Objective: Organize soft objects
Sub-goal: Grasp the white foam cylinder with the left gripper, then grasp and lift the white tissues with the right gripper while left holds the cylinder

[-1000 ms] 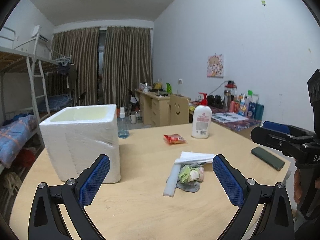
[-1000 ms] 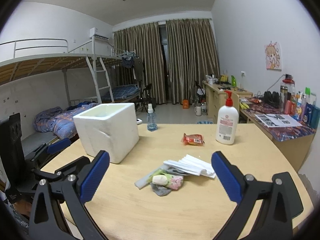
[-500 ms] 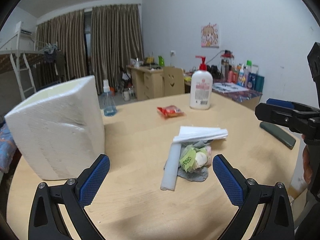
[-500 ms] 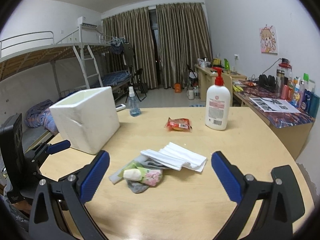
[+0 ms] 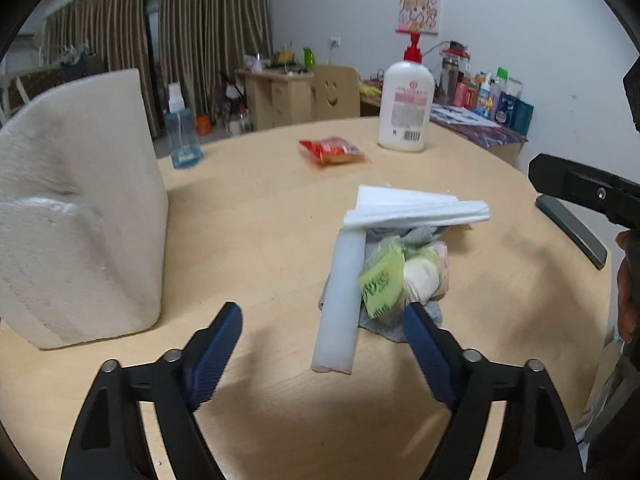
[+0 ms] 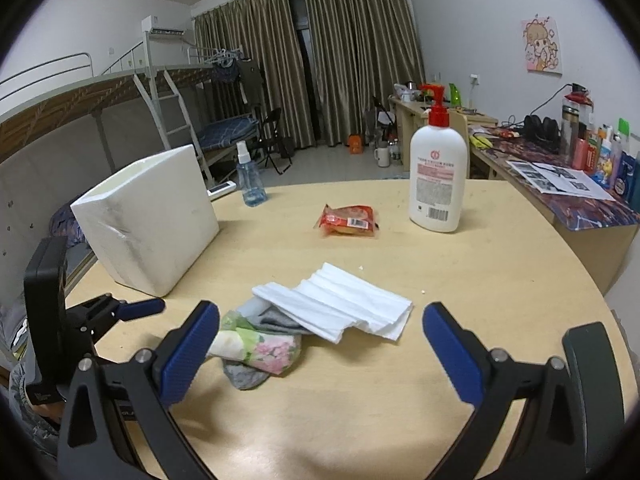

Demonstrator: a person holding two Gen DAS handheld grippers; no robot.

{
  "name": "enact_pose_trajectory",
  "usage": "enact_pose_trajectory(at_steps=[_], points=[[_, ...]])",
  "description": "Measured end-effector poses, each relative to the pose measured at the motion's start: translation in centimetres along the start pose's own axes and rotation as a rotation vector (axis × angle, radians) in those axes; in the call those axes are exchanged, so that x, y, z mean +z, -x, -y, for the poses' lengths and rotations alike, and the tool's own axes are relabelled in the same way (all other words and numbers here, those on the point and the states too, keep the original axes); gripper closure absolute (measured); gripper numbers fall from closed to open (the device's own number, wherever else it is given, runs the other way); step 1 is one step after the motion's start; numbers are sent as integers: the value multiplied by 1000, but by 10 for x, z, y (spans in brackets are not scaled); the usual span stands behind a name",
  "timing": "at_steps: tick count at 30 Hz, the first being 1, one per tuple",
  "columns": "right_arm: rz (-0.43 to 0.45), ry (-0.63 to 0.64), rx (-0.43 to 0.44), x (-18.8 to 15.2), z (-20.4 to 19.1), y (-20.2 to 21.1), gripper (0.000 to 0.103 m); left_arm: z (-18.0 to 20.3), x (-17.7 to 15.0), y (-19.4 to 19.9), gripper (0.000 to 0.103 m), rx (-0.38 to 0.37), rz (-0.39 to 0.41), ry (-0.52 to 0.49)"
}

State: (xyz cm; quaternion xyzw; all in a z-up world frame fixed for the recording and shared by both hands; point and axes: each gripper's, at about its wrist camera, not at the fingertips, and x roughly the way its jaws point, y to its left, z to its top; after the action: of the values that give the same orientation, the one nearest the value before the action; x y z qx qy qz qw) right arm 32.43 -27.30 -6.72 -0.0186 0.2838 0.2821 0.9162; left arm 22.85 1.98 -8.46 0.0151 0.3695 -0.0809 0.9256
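Observation:
A small pile lies mid-table: a white foam strip [image 5: 344,292], a stack of folded white tissues [image 5: 412,208] [image 6: 340,308], a green and floral soft packet [image 5: 384,280] [image 6: 264,348] and a grey sock [image 5: 400,320] [image 6: 244,376] underneath. My left gripper [image 5: 324,344] hovers low at the pile's near end. Its jaws are closing, with the strip's near end and the sock's edge between them, untouched by the pads. My right gripper [image 6: 322,344] stands wide open just short of the tissues and holds nothing. A white foam box [image 5: 76,216] [image 6: 152,216] stands to the left.
A red snack packet [image 6: 350,220], a white lotion pump bottle [image 6: 438,176] and a blue spray bottle [image 6: 250,180] stand farther back on the round wooden table [image 6: 500,300]. A dark phone [image 5: 572,228] lies near the right edge. A cluttered desk and a bunk bed lie beyond.
Both grippers have come down and forward toward the pile, which now looks larger. The left jaws have narrowed around the strip's near end. The right jaws stay wide.

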Motion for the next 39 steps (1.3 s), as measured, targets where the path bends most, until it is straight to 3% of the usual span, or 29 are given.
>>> enact_pose_trajectory(at_steps=[5, 7, 9, 20, 22, 23, 27, 39], points=[[-24, 3, 13, 4, 4, -9, 0, -2, -2, -6, 28, -16, -37, -19], [-36, 4, 18, 5, 5, -14, 0, -2, -2, -9, 42, -28, -59, -22], [-46, 7, 11, 6, 5, -18, 0, -1, -2, -13, 47, -50, -88, -21], [-102, 32, -11, 9, 13, -36, 0, 3, -3, -17, 62, -63, -120, -46], [-111, 36, -9, 9, 15, -39, 0, 2, -2, -17, 80, -60, -118, -45], [-120, 35, -10, 9, 16, -42, 0, 2, -3, -17, 82, -62, -117, -43], [-142, 43, -19, 8, 20, -49, 0, 1, -3, -14, 87, -76, -109, -42], [-212, 35, 31, 7, 28, -73, 0, -15, -4, -4, 87, -119, -65, 40]])
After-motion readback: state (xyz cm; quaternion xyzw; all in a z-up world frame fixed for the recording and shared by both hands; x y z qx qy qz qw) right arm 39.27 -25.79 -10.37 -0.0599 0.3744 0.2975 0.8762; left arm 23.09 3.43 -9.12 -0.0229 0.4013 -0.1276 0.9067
